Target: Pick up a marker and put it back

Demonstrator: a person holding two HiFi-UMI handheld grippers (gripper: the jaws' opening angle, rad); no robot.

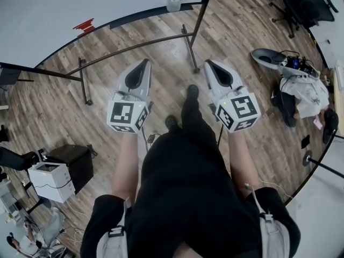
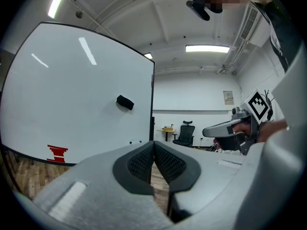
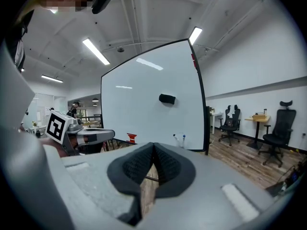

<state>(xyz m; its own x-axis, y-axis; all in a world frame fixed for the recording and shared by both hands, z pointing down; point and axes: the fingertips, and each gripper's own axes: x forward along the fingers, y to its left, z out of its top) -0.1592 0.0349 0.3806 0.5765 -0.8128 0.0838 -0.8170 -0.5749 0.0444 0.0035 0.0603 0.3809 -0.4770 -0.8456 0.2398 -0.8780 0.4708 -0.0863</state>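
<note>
Whiteboard (image 2: 72, 95) on a wood-plank floor (image 1: 242, 36) faces the left claw (image 2: 153, 145) and right claw (image 3: 153, 146), both closed, empty.

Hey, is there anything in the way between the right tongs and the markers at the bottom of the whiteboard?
Nothing visible. The right tongs are shut and empty, and only bare wood floor lies between them and the two markers at the lower edge of the whiteboard.
</note>
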